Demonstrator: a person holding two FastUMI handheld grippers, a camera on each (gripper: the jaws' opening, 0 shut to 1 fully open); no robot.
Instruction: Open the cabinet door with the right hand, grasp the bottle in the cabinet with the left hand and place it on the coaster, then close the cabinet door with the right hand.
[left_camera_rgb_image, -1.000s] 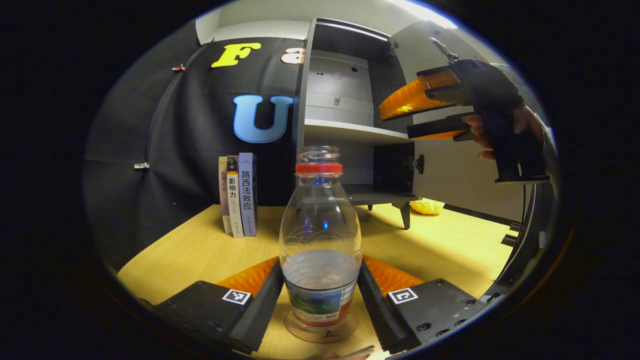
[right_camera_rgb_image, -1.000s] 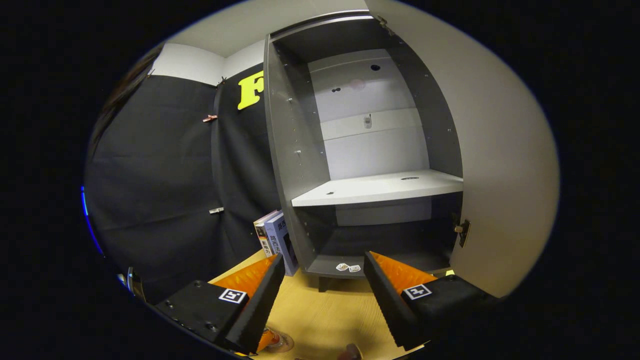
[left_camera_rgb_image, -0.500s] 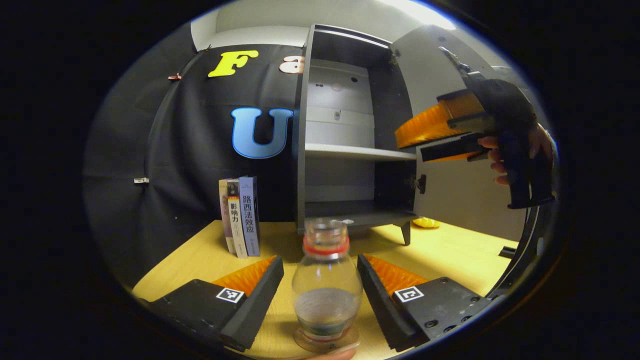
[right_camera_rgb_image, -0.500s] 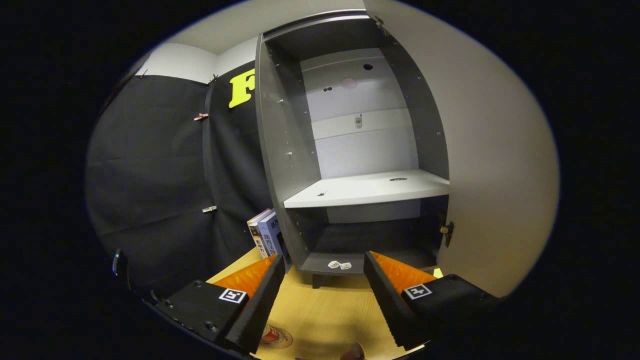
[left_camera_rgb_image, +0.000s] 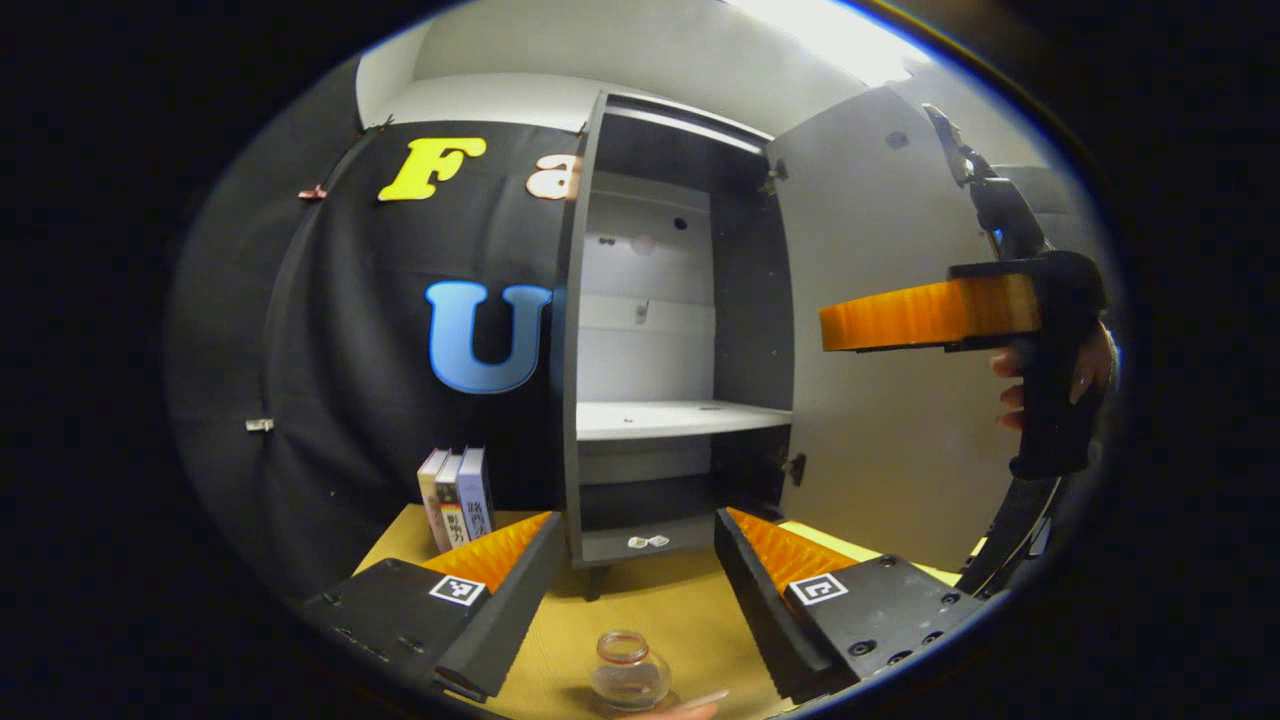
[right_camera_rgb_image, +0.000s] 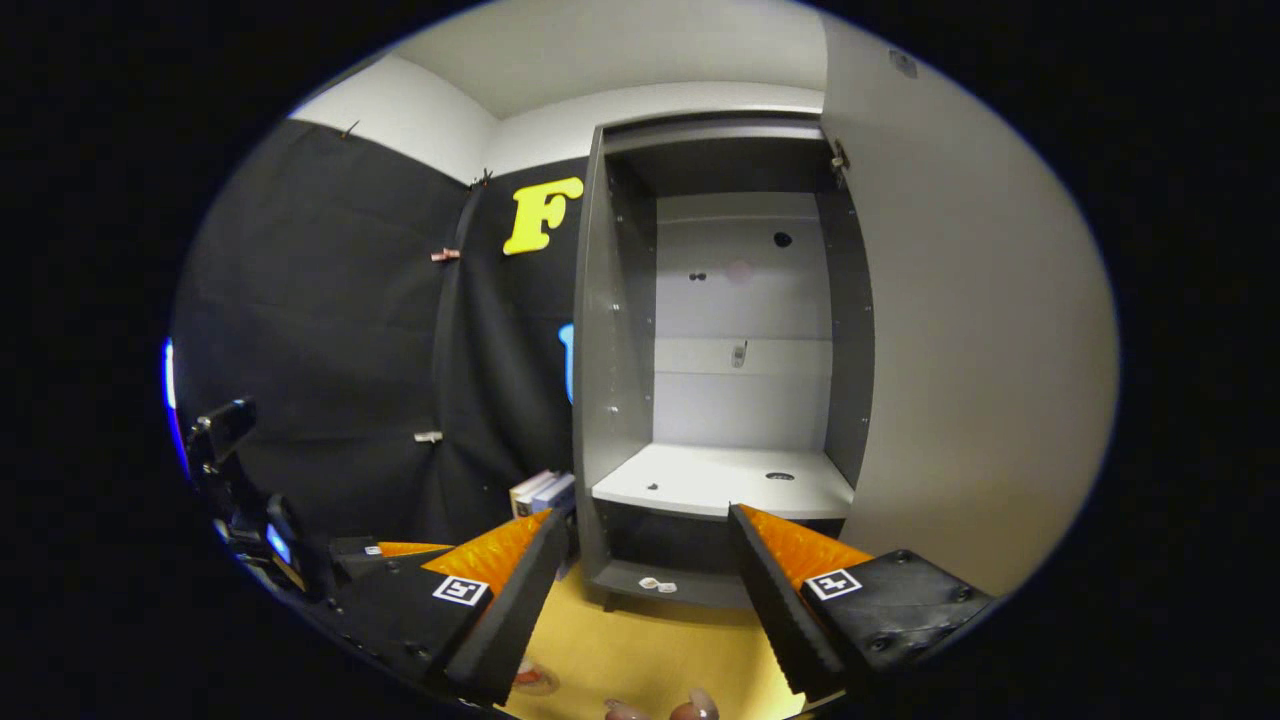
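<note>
The clear bottle (left_camera_rgb_image: 625, 682) with a red neck ring and a little water stands upright on the wooden table, low in the left gripper view. My left gripper (left_camera_rgb_image: 637, 562) hangs open above and behind it, touching nothing. The grey cabinet (left_camera_rgb_image: 645, 420) stands open beyond, with its shelves bare and its pale door (left_camera_rgb_image: 880, 350) swung out to the right. In front of that door a hand holds my right gripper (left_camera_rgb_image: 925, 315) in the air. In the right gripper view my right gripper (right_camera_rgb_image: 645, 590) is open, facing the cabinet (right_camera_rgb_image: 735, 400), with the door (right_camera_rgb_image: 970, 350) on its right.
A few books (left_camera_rgb_image: 455, 495) stand upright left of the cabinet against the booth's black wall. Two small white tags (left_camera_rgb_image: 647, 541) lie on the cabinet's bottom shelf. Wooden table top (left_camera_rgb_image: 660, 610) stretches in front of the cabinet.
My left gripper has opened, let go of the bottle and drawn up and back; the bottle stays standing on the table. My right gripper has pulled back from the cabinet and tilted upward.
</note>
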